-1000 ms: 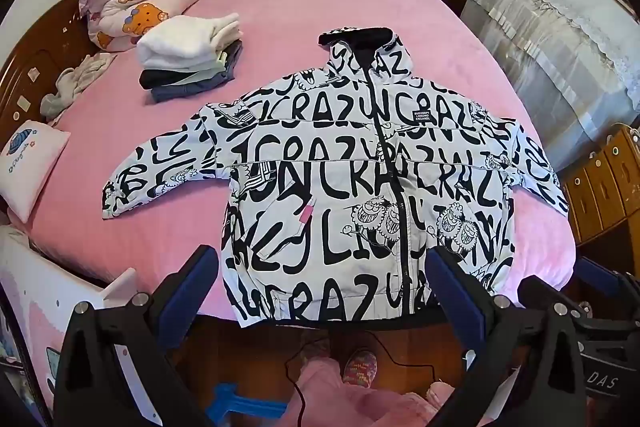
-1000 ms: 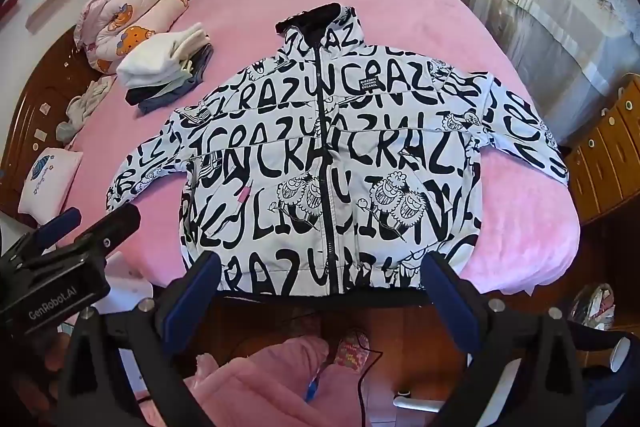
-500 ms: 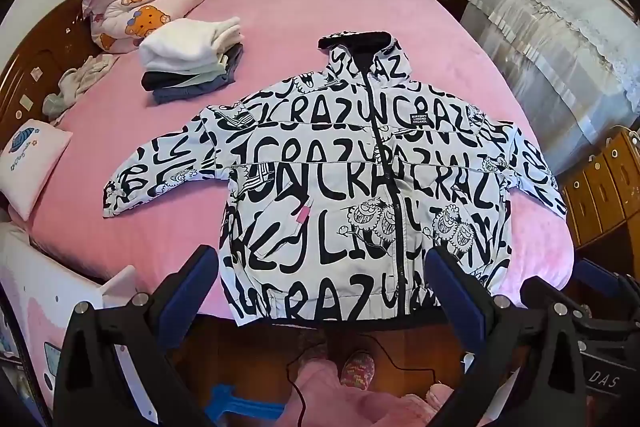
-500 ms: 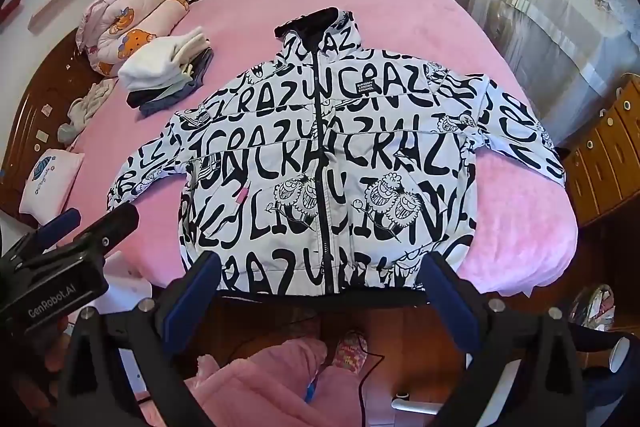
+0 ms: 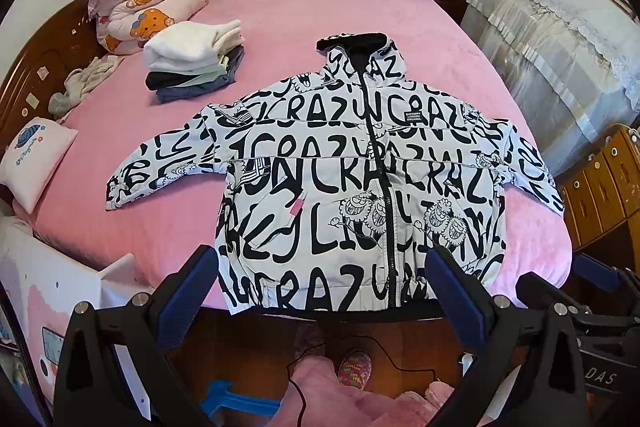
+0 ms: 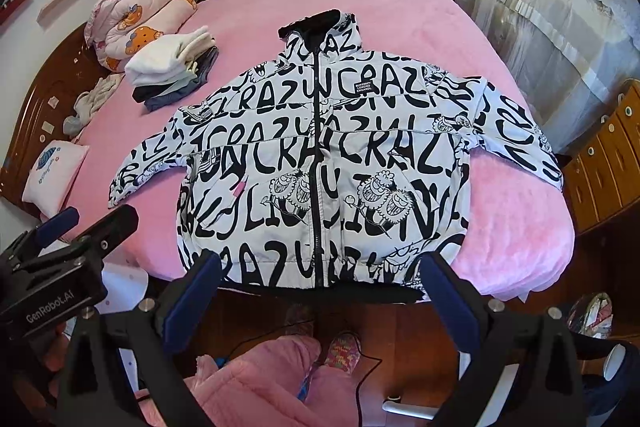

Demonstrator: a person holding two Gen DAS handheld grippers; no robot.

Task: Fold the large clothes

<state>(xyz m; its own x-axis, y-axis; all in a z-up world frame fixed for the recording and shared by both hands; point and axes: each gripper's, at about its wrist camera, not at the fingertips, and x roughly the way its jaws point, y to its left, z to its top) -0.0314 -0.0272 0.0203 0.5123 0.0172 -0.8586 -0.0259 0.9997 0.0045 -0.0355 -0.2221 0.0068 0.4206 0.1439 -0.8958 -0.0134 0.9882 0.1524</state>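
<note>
Closest to me, my left gripper is spread wide with nothing between its blue pads, hanging just off the foot of the bed. Same deal with my right gripper: wide open and empty. Below them are my pink sleeves and slippers over the wooden floor. Past the fingertips, the black-and-white lettered jacket lies flat and zipped on the pink bed, hem at the near edge, both sleeves spread out, hood pointing away. Further back on the left is a stack of folded clothes, then rolled quilts by the headboard.
</note>
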